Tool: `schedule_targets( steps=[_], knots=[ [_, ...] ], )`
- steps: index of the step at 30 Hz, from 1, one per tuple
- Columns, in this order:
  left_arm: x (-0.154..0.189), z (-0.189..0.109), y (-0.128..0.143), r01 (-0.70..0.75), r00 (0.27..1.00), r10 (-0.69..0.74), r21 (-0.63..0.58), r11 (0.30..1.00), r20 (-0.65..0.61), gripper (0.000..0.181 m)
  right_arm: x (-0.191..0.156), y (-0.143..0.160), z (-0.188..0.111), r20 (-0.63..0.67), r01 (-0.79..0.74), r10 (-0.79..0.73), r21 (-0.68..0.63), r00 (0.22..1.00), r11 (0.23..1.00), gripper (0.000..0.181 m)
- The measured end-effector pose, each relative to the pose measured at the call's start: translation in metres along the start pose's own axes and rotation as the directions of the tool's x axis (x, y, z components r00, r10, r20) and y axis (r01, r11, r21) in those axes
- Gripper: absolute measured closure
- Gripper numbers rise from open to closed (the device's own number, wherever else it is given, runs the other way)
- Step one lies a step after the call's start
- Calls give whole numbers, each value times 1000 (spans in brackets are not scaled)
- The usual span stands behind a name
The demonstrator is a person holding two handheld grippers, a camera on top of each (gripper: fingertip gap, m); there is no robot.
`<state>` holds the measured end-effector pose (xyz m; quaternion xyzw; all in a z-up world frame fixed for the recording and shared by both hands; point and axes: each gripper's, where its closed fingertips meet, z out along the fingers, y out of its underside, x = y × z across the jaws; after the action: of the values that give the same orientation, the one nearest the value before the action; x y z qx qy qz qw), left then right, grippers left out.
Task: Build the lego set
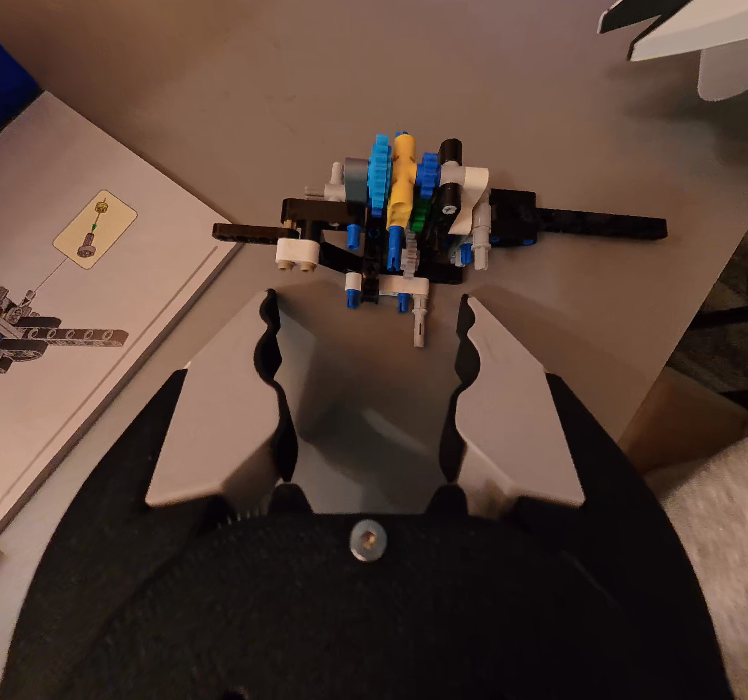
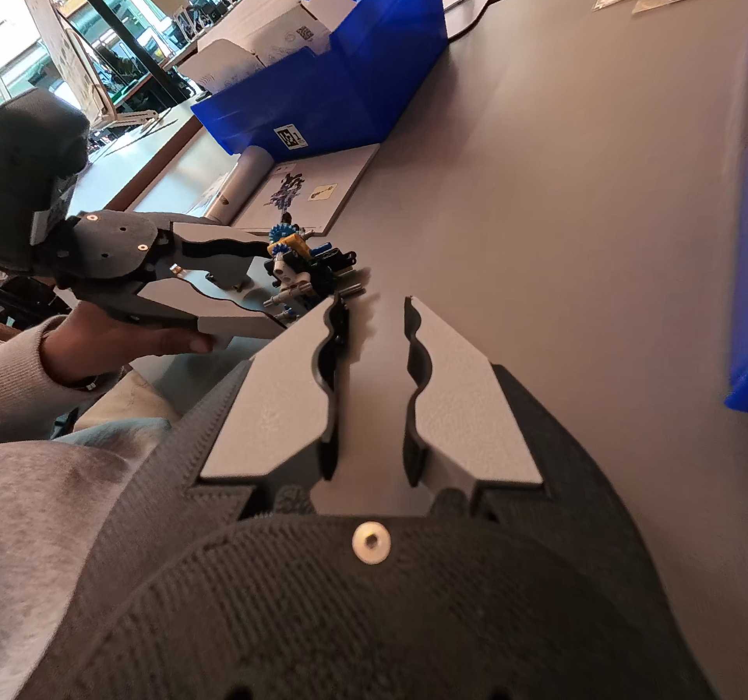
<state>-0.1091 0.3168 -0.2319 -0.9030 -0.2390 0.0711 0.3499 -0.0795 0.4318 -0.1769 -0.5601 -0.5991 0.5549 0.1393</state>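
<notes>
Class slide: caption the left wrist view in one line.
Open left claw faces the lego assembly on the table, instruction booklet alongside.

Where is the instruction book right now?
In the left wrist view the instruction book lies open on the table, left of the lego model and the left gripper.

Grey table [image 2: 566, 195], bright windows [image 2: 24, 53] beyond cluttered desks [image 2: 133, 154].

A white sticker [image 2: 292, 137] with a black square code and writing sat on the blue bin [image 2: 344, 85] beside my desk's open instruction booklet [image 2: 307, 195], its pages showing only diagrams, more printed codes on a white box [image 2: 283, 29] behind.
</notes>
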Motion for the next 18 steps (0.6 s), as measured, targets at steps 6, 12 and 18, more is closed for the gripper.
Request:
schedule_targets(
  steps=[6, 12, 18],
  knots=[
    [0, 2, -3, 14, 1000, -14, 35, 999, 8, 94, -7, 4, 3, 23, 43, -43, -29, 999, 999, 151],
    [3, 2, -6, 22, 999, -21, 63, 998, -28, 97, -24, 16, 11, 79, 157, -149, -102, 986, 982, 151],
    [8, 0, -7, 36, 996, -30, 76, 996, -80, 104, -41, 20, 20, 148, 207, -189, -115, 971, 972, 139]
  ],
)
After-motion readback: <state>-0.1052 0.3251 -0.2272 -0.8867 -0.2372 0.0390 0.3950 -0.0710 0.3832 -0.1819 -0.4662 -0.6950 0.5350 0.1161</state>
